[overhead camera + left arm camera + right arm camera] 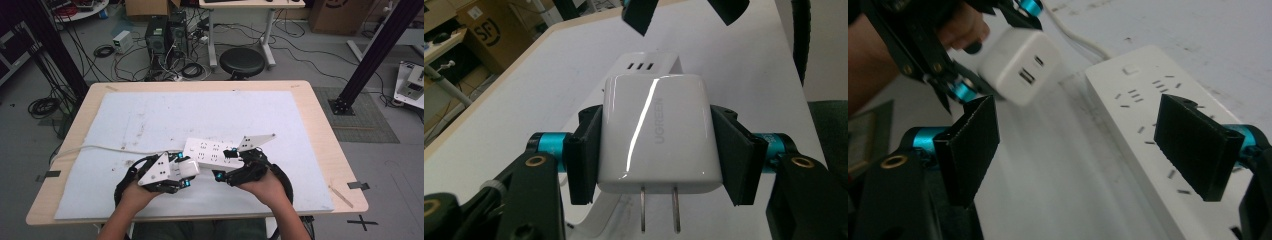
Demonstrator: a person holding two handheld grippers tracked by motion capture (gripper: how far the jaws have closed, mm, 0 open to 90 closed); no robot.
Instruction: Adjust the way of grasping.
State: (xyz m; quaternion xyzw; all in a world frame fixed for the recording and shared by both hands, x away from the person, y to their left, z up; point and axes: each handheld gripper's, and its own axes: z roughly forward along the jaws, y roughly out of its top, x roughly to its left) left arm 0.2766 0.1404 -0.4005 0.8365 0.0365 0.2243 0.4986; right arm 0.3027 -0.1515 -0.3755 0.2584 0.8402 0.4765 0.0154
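A white UGREEN wall charger (654, 130) sits between the pads of my left gripper (656, 152), which is shut on its two sides. Its two metal prongs point back toward the camera. In the high view the left gripper (183, 170) holds the charger (191, 167) just left of a white power strip (212, 152) lying on the mat. My right gripper (226, 163) stands open at the strip's near edge. In the right gripper view its pads (970, 145) are wide apart with nothing between them, the strip (1148, 115) lies under the right pad, and the charger (1020, 70) hangs at upper left.
A white mat (150, 115) covers most of the wooden table (325, 150). The strip's white cable (100, 147) runs off to the left edge. A black stool (242, 61) stands beyond the far edge, with computers and cables on the floor and black frame posts at both sides.
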